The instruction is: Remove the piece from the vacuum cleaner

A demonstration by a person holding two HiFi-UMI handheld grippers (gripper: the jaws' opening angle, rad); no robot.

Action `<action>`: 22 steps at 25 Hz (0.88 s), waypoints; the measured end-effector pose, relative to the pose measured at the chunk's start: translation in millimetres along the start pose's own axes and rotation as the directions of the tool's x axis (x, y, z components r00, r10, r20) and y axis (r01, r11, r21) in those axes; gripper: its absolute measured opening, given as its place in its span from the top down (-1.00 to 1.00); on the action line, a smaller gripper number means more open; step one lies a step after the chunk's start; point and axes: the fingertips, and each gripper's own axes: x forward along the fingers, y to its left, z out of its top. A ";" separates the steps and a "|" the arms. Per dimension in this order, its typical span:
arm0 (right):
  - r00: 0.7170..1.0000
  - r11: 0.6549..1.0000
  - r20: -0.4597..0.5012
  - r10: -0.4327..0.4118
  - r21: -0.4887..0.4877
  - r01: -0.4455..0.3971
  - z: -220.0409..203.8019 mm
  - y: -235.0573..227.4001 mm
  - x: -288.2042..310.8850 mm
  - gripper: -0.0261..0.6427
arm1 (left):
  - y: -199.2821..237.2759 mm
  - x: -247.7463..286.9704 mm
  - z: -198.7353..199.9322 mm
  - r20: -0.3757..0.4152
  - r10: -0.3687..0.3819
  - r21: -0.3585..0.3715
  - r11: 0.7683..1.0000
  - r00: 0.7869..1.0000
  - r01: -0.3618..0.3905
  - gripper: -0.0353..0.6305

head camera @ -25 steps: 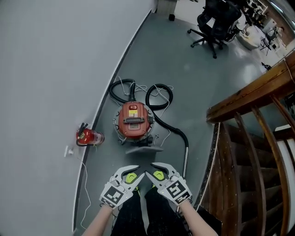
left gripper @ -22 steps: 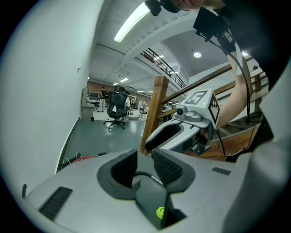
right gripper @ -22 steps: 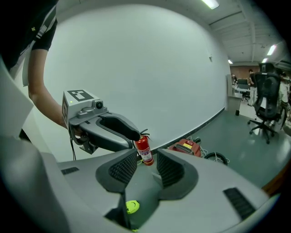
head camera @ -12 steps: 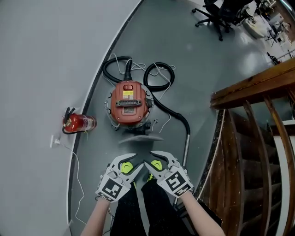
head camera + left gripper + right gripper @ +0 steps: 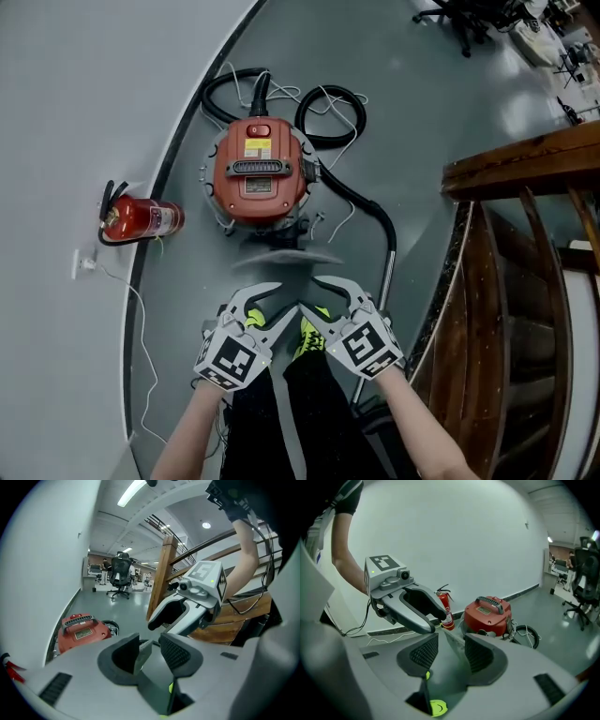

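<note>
The red vacuum cleaner [image 5: 261,192] stands upright on the grey floor [image 5: 403,141] beside the curved white wall [image 5: 75,94]. Its top handle [image 5: 258,167] runs crosswise in the head view. A flat grey piece [image 5: 286,259], blurred, lies just before its base, long axis also crosswise. The black hose [image 5: 328,101] loops behind the body and leaves its right side. It joins a metal tube [image 5: 385,281] that runs lengthwise toward the person, beside the wooden stair rail [image 5: 506,169]. A fire extinguisher [image 5: 141,218] lies on its side left of the machine. The left tongs [image 5: 265,307] and right tongs [image 5: 323,302] hover side by side, tips toward the machine. Both have just been opening, jaws apart with nothing between them.
</note>
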 end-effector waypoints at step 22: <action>0.991 0.976 -0.131 -0.013 -0.216 -0.016 -43.8 -37.3 69.9 0.24 | 43.4 55.0 -60.0 -0.108 0.060 0.118 0.992 0.992 -0.047 0.42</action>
